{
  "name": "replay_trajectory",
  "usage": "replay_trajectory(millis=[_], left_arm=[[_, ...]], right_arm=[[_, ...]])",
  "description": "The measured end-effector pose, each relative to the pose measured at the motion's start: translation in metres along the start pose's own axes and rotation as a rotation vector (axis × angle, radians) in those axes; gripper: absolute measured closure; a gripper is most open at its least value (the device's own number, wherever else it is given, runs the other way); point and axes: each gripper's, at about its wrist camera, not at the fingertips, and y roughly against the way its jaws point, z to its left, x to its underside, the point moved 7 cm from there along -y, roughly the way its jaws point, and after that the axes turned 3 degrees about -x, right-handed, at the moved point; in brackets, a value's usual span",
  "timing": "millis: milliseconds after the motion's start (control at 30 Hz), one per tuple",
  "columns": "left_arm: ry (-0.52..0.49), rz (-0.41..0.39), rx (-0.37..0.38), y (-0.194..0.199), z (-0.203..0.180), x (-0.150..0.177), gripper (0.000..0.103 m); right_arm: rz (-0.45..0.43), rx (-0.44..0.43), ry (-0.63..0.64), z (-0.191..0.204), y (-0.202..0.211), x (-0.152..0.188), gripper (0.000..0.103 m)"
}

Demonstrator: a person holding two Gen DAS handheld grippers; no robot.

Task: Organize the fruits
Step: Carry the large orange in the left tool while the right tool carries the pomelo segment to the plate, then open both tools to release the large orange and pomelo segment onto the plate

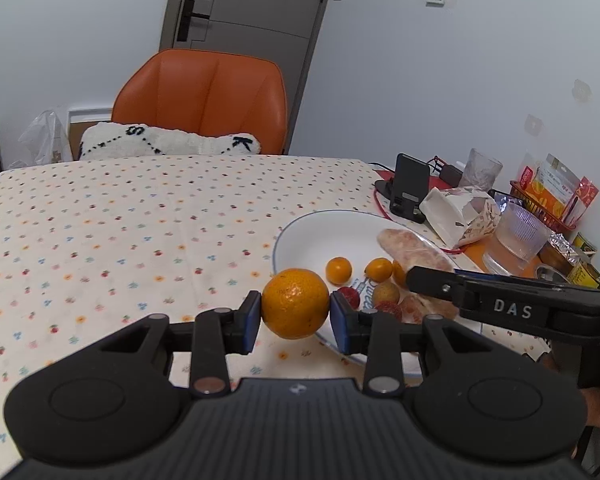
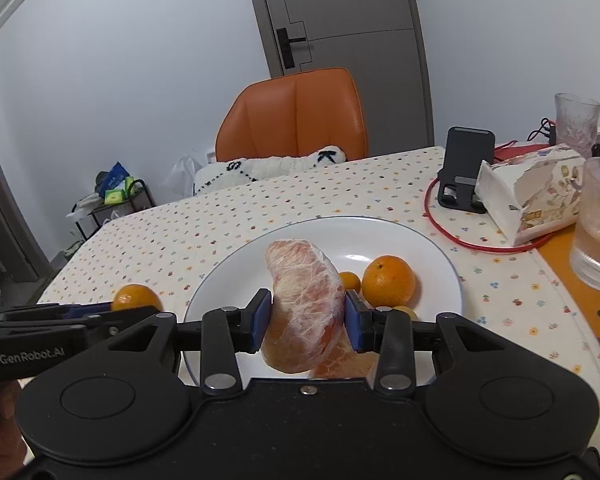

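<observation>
Left wrist — hand-held gripper [image 1: 296, 312] clamps orange [image 1: 295, 303].

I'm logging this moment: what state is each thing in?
Left gripper: shut on the orange, at the plate's near rim.
Right gripper: shut on the wrapped pomelo wedge, over the plate.
Plate: holds small fruits.
Door: closed.
Glass: upright.
</observation>
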Motion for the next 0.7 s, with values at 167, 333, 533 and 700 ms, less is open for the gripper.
replay_trajectory(millis=[167,333,533,700], left_arm=[[-0.023,0.008,0.002,-0.011,-0.010,-0.003,0.068],[-0.051,0.005,0.002,-0.026,-0.020,-0.010,0.068],[-0.047,0.021,-0.009,-0.045,-0.021,-0.018,0.068],[-0.038,-0.002,-0.028,-0.047,-0.018,-0.022,0.066]], right_arm=[[-0.009,-0.012,-0.015,-0.004,-0.010,-0.005,0.066],[-0.021,-0.027,-0.023,-0.008,-0.015,-0.010,0.066],[-0.030,-0.025,-0.043,-0.017,-0.018,-0.015,0.069],[-0.041,-0.029,-0.050,-0.019,-0.020,-0.021,0.081]])
